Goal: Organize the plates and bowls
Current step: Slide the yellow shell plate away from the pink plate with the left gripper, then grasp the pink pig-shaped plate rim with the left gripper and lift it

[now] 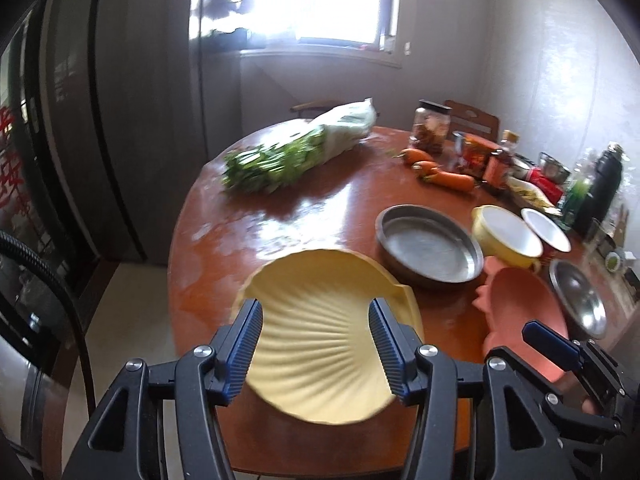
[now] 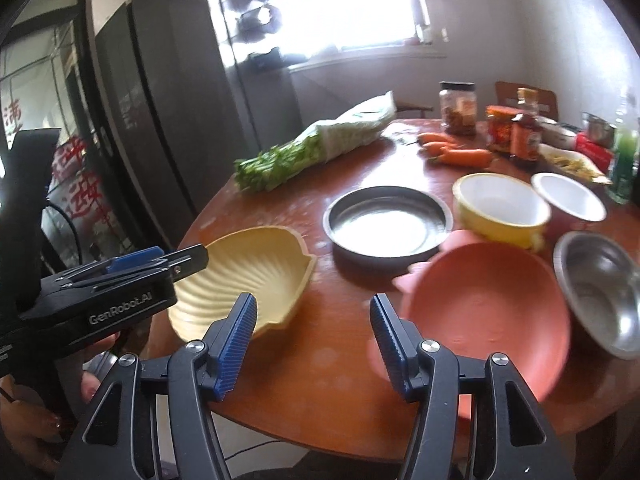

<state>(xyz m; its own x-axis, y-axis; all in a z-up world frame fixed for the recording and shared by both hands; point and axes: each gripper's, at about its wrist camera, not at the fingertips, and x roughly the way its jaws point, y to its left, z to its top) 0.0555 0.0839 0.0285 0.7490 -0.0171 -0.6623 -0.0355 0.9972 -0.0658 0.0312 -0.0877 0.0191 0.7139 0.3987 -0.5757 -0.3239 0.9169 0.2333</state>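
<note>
Your round brown bench (image 1: pixel 304 216) carries everything: a bundle of greens (image 1: pixel 296 148) lies far left, carrots (image 1: pixel 444 174) and jars far right, and the dishes crowd the near right. Of the dishes, the grey metal pan (image 1: pixel 430 246) sits mid-bench, with the yellow shell plate (image 1: pixel 320 352) near and to its left at the bench edge. The pink plate (image 2: pixel 488 312) lies near right, apparently tipped up on its near side, though blur makes that hard to judge. Beyond it stand a yellow bowl (image 2: pixel 502 208), a white bowl (image 2: pixel 568 196) and a small steel bowl (image 2: pixel 600 288).

Both plates look just let go, so you would do well to gather like with like: plates into one stack, bowls nested. Take each plate by its rim rather than across the ribs, lift it level, and lower it square onto its neighbour so nothing slides off the glossy top. Mind the pink plate near the edge.

Your left gripper (image 1: pixel 316 340) has its jaws about halfway apart, hovering over the shell plate with nothing pinched. Your right gripper (image 2: pixel 314 340) is likewise about half open and holds nothing; the pink plate shows behind its right jaw, whether touching it I cannot tell.
</note>
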